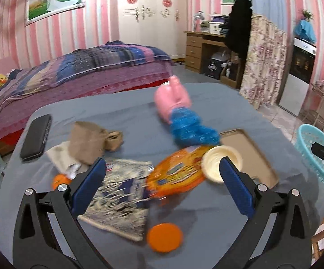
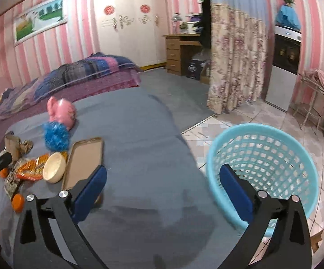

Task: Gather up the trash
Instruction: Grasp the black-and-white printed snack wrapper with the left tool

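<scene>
On the grey surface [image 1: 206, 224] the trash still lies uncollected: orange wrapper [image 1: 175, 174], paper scraps [image 1: 88, 141]; my left gripper [image 1: 162, 174] and right gripper [image 2: 162, 181] are spread, empty, basket [image 2: 262, 168] beside, looking empty

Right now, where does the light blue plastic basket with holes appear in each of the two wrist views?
Left wrist view: the light blue plastic basket sits at the right edge, beyond the grey table, partly cut off.
Right wrist view: the basket fills the lower right, on the tiled floor beside the table, behind the right finger.
Shared landmark: the cream round bowl beside the orange snack wrapper.
</scene>
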